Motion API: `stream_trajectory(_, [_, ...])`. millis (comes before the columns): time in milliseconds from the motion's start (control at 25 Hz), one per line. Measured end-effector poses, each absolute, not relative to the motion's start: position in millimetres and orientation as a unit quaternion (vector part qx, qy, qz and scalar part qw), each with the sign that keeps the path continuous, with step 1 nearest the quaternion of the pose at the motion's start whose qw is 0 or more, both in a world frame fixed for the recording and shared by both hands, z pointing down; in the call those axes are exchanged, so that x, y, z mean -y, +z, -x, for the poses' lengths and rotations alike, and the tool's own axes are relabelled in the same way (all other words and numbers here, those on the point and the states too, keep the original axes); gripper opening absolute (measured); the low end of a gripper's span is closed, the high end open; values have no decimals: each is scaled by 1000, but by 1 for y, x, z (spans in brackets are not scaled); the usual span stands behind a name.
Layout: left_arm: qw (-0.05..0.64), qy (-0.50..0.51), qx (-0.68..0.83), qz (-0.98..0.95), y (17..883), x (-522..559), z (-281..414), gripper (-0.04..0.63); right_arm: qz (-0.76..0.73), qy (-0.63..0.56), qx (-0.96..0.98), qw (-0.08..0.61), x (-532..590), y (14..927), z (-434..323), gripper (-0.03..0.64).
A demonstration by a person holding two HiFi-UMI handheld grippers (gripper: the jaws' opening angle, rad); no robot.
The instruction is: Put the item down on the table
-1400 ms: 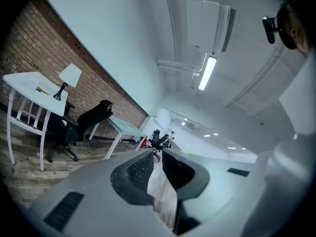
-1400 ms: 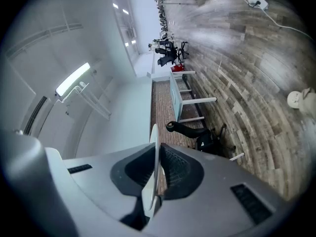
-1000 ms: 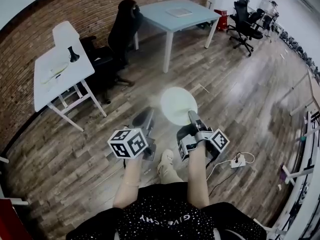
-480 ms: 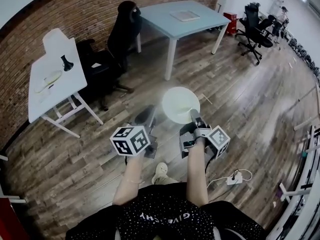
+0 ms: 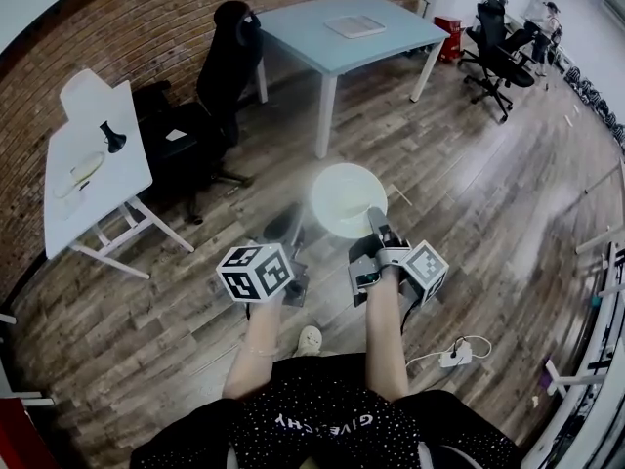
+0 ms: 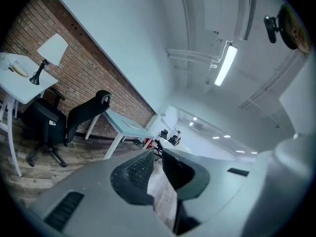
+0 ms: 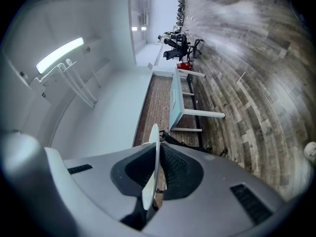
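The person (image 5: pixel 322 426) steps forward: the left gripper (image 5: pixel 285 225) and the right gripper (image 5: pixel 377 221), carrying the white plate (image 5: pixel 347 198), draw nearer the blue table (image 5: pixel 332 45), while the white desk (image 5: pixel 93 169) and the power strip (image 5: pixel 451 358) slip back.

Plank wood floor (image 5: pixel 488 193) runs ahead of me to a brick wall (image 5: pixel 146 27). At my left, a white desk (image 5: pixel 93 179) carries a small black item (image 5: pixel 112 137), possibly a lamp. A low black chair (image 5: pixel 181 145) stands beside the desk, with a high-backed black chair (image 5: pixel 220 62) nearer the wall. At far right are further office chairs (image 5: pixel 498 57) and a red box (image 5: pixel 452 37). A white power strip (image 5: pixel 451 358) lies on the floor.

Round white plate (image 5: pixel 348 199), level, aloft
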State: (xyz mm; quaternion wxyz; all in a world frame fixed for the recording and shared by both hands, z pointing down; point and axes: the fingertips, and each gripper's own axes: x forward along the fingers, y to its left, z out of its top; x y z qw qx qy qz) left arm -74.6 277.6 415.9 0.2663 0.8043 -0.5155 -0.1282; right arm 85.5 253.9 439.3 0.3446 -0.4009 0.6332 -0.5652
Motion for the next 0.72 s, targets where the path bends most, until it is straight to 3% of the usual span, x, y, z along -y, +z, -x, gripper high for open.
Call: stream_trajectory(720, [276,-129,511,-804,434,-239,62,60,389,-563,-644,343,-228,454,-95,29])
